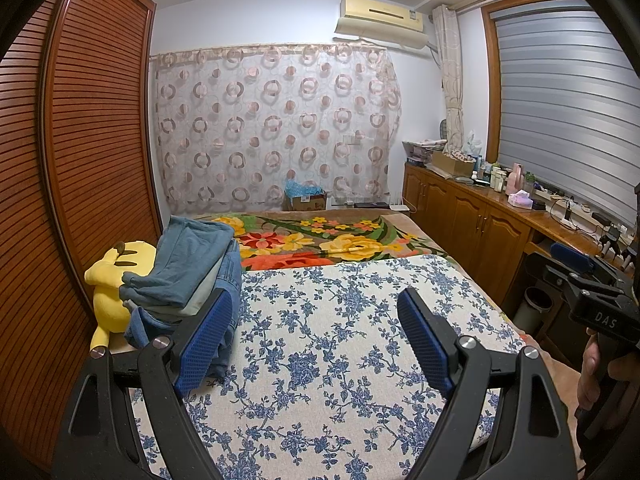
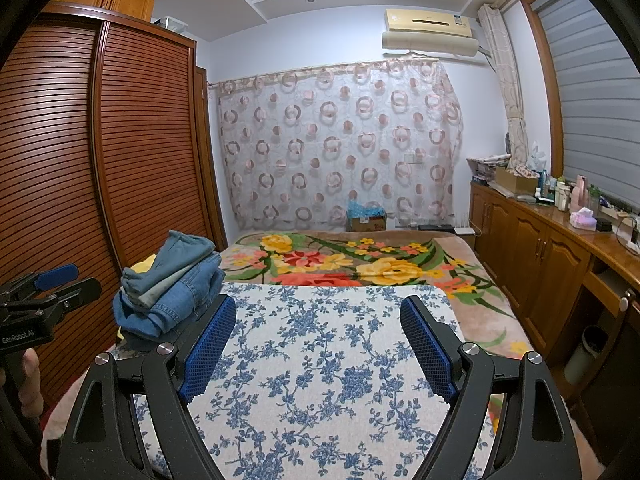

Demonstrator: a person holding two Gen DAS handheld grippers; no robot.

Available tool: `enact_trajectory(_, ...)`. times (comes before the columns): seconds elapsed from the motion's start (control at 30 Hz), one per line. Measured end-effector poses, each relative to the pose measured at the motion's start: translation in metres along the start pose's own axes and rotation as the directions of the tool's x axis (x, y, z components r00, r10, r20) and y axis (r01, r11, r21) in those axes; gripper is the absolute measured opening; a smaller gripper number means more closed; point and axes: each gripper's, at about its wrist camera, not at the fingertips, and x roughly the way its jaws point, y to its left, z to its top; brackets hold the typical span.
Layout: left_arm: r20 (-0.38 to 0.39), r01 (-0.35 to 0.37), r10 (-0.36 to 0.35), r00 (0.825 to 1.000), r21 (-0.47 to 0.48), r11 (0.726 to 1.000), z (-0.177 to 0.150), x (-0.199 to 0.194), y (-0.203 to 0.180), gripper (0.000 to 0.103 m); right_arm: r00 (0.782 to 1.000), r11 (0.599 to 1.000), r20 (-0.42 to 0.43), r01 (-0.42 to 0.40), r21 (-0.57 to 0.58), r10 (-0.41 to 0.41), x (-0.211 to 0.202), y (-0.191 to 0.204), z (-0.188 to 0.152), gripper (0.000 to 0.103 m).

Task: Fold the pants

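Both hand-held grippers, left and right, hang released and empty over my bare board; the pants pile waits at its far-left corner, within easy reach.

Blue denim pants lie stacked; white cloth with blue flower print; yellow plush toy; brown floral blanket.

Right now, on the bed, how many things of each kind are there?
Pants in the pile: at least 3, deeper layers hidden
Yellow plush toy: 1
Blue-flowered cloth: 1
Flowered blanket: 1
Total: at least 6
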Motion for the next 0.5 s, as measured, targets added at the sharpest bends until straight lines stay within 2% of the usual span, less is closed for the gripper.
enact_trajectory(0.5,0.000,-0.001,0.001,1.000,0.000,1.000,-0.0005,-0.0003,0.0011,0.085,1.000,1.000,-0.002,0.001,0.001,-0.001,-0.0002,0.0003,-0.0010,0.086)
